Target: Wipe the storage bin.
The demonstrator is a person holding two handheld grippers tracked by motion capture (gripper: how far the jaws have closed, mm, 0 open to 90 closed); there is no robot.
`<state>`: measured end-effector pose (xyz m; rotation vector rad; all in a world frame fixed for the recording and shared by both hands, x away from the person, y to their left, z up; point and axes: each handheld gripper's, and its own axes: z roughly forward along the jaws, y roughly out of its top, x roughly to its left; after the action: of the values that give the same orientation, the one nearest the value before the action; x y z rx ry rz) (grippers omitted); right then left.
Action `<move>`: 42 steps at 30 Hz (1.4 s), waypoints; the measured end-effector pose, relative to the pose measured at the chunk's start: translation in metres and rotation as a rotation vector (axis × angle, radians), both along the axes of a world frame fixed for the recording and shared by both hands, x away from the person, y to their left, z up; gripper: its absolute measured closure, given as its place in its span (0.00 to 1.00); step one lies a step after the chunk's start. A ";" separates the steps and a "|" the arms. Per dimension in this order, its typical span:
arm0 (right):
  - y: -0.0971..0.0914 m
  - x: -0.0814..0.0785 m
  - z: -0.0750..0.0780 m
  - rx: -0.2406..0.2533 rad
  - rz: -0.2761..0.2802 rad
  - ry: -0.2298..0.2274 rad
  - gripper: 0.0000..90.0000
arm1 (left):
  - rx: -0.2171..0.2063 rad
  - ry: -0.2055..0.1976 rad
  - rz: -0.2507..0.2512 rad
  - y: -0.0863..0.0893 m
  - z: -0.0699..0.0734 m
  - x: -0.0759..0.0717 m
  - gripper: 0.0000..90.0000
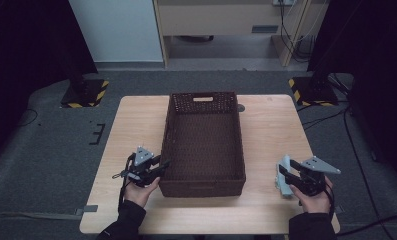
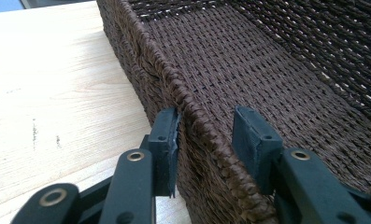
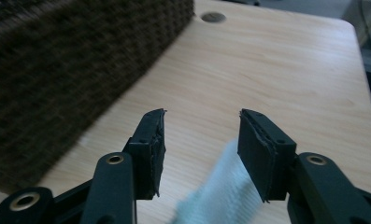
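A dark brown woven basket [image 1: 202, 186] stands empty in the middle of the wooden table [image 1: 136, 125]. My left gripper [image 1: 163, 167] is at its near left corner. In the left gripper view the left gripper [image 2: 204, 135] straddles the basket's left wall [image 2: 136, 60], one pad outside against the weave and one inside with a gap to the rim. My right gripper [image 1: 286, 167] is near the table's right front edge, jaws apart. A pale blue-white cloth [image 3: 220, 196] lies just below and between the right gripper's [image 3: 202, 140] pads, and nothing presses on it. The cloth [image 1: 283, 182] rests on the table.
A round cable hole [image 3: 213, 17] sits in the table behind the basket's right wall [image 3: 57, 70]. Bare wood stretches to the right of the basket. Stands with yellow-black striped bases [image 1: 86, 95] are on the floor beyond both far corners.
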<state>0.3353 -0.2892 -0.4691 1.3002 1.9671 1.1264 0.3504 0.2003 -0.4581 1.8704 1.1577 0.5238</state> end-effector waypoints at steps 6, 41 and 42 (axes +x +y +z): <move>0.019 0.007 0.014 0.030 0.055 -0.016 0.59 | 0.008 -0.002 -0.004 0.000 0.000 0.000 0.68; 0.116 0.068 0.025 0.030 0.214 0.052 0.64 | 0.031 -0.011 -0.006 -0.002 0.001 0.001 0.68; 0.117 0.068 0.024 0.025 0.216 0.057 0.63 | 0.025 -0.007 -0.004 -0.001 0.001 0.001 0.67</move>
<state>0.4034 -0.1726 -0.4452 1.1647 2.1832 1.2297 0.3519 0.1992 -0.4567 1.8903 1.1474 0.5447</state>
